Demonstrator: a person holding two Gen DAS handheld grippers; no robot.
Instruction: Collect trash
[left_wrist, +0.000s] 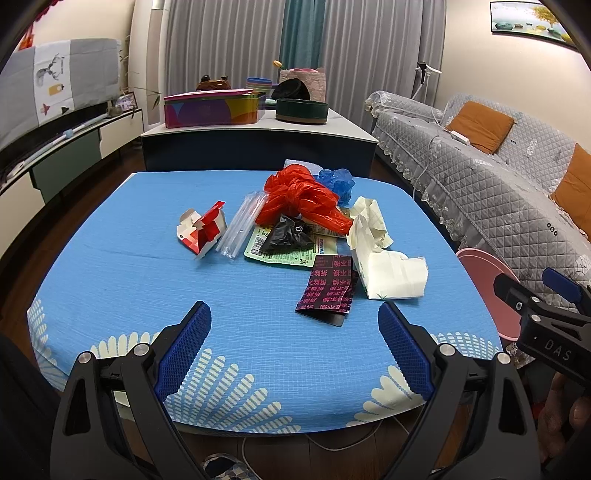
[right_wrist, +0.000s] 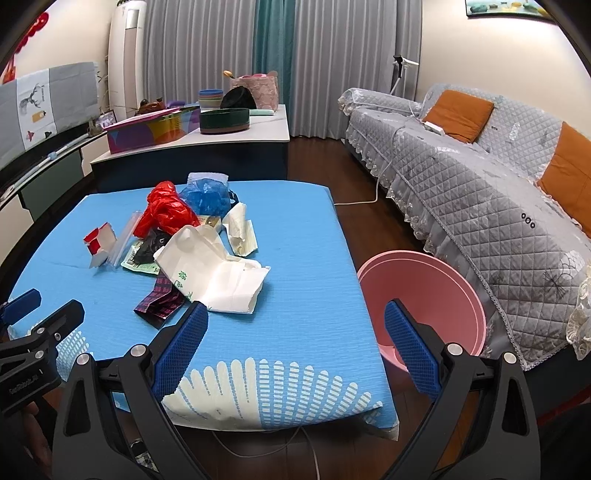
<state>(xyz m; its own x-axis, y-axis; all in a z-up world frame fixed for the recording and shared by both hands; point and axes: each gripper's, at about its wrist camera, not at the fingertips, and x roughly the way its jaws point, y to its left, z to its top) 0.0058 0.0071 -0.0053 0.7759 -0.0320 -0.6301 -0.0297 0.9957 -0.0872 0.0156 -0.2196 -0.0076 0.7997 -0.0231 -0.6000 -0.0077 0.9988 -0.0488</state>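
Observation:
Trash lies heaped on the blue-clothed table (left_wrist: 129, 280): a red plastic bag (left_wrist: 303, 199), a blue bag (left_wrist: 338, 181), a black wrapper (left_wrist: 290, 234), a dark patterned pouch (left_wrist: 328, 291), white tissue packaging (left_wrist: 388, 266), clear straw sleeves (left_wrist: 240, 229) and a red-and-white carton (left_wrist: 203, 230). My left gripper (left_wrist: 294, 325) hangs open near the table's front edge, nothing between its fingers. My right gripper (right_wrist: 295, 325) is open too, over the table's right edge, beside a pink bin (right_wrist: 428, 295) on the floor. The white packaging (right_wrist: 218, 273) lies just ahead of its left finger.
A grey quilted sofa (right_wrist: 480, 184) with orange cushions runs along the right. Behind the table stands a cabinet (left_wrist: 258, 144) with a colourful tin, a dark round tin and bowls. A white cable (right_wrist: 362, 201) crosses the wooden floor. A TV stand lines the left wall.

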